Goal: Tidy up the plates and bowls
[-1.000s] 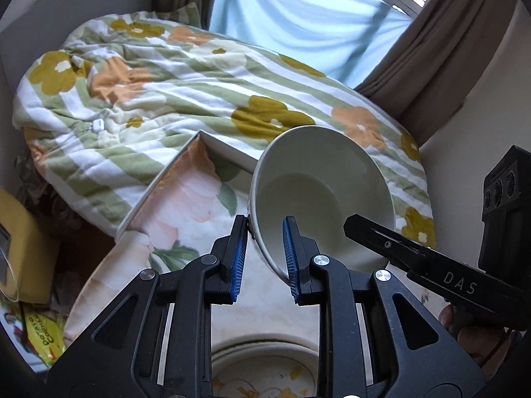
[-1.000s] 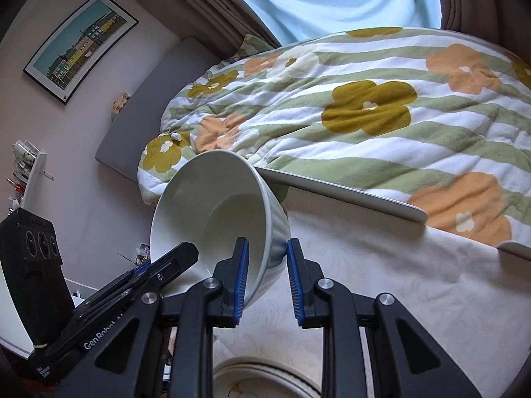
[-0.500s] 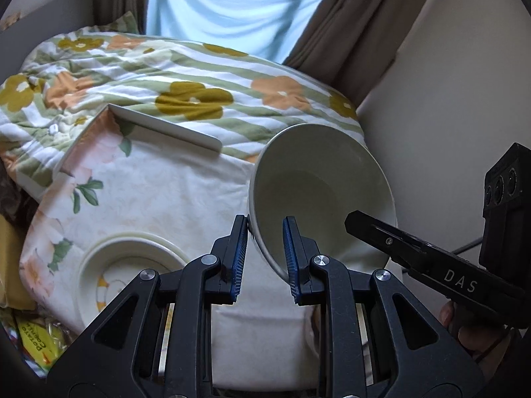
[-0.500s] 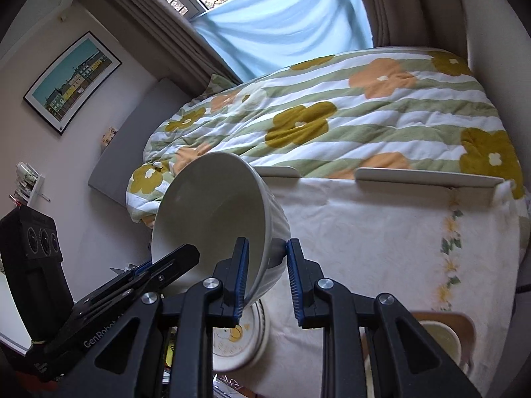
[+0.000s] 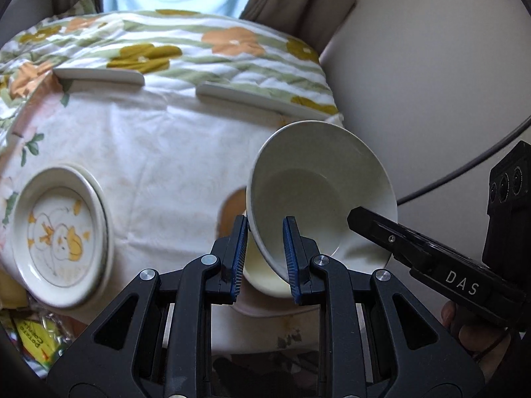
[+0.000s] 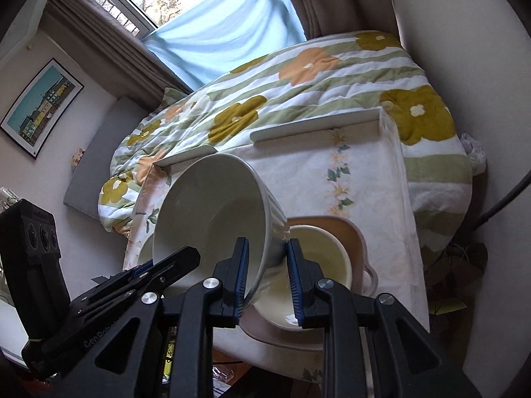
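Left wrist view alone shows the cartoon plate (image 5: pixel 58 229), cream with a yellow duck-like drawing, lying flat at the left end of the surface (image 5: pixel 172 152); the right wrist view only catches a sliver of it behind the bowl. Right wrist view alone shows clearly the yellow bowl (image 6: pixel 318 265) sitting in a tan square dish (image 6: pixel 351 232) at the near right of the surface; in the left view these are mostly hidden behind the held bowl and fingers. White bowl (image 5: pixel 318 195) is held in the air, tilted steeply with its opening toward the cameras, above the yellow bowl, contact cannot be told. It is plain glossy white, deep, faint vertical ribs on the outer wall, empty inside. Left gripper (image 5: pixel 265 255) fingers nearly closed, clamped on the bowl's rim, one blue pad inside, one outside. Right gripper (image 6: pixel 265 278) same, pinching the opposite rim, narrow gap filled by the wall. Each view shows the other gripper as a black body at the edge. Surface has a pale floral cloth and a raised white rim at the far side. Behind it a bed with floral striped quilt (image 6: pixel 298 93), blue curtain (image 6: pixel 225 36), framed picture (image 6: pixel 39 102) on the wall. A fingertip (image 5: pixel 449 311) shows under the right gripper.
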`<state>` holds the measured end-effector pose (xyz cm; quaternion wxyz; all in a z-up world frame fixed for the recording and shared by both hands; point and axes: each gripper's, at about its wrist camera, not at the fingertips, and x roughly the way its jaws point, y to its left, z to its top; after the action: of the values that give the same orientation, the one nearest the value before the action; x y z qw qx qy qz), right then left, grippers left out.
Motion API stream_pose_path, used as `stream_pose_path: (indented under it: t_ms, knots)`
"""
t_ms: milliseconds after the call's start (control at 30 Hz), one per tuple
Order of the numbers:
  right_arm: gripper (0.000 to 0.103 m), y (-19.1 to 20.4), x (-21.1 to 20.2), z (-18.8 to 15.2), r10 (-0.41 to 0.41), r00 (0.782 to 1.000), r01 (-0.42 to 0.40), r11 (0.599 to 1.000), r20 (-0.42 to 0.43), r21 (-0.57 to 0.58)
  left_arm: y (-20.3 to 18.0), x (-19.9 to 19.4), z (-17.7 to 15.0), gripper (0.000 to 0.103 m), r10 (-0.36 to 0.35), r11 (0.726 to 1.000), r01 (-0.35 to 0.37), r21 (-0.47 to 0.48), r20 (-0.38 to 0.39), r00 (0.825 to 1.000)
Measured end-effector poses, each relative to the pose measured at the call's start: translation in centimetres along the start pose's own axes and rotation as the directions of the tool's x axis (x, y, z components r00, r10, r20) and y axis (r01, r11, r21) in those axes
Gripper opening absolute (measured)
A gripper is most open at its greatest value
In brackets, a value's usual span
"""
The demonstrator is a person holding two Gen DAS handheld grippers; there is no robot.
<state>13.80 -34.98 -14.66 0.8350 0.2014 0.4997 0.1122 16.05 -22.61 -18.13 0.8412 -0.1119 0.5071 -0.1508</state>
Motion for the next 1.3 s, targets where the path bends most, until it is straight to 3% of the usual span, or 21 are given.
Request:
stream_pose_path:
  t_ms: [333, 667, 1300]
  knots:
    - [0.021, -3.6, 2.5, -2.5, -0.045, 0.996, 0.047, 0.999, -0.071, 0.027, -0.6, 4.5, -1.0, 0.019, 0.069, 0.997, -0.064, 0.048, -0.105, 0.992]
    - [0.021, -4.2, 4.4, -3.0, -0.076, 0.993, 0.075, 0.997, -0.092, -0.01, -0.2, 6.9, -1.2, 0.019, 0.137, 0.988, -0.125, 0.091, -0.137, 0.981]
    - [0.021, -3.7, 4.4, -3.4, -0.136, 0.987, 0.129, 0.988, -0.09, -0.08, -1.7, 7.4, -2.0, 0.019, 0.256, 0.952, -0.234, 0.196, -0.098, 0.962]
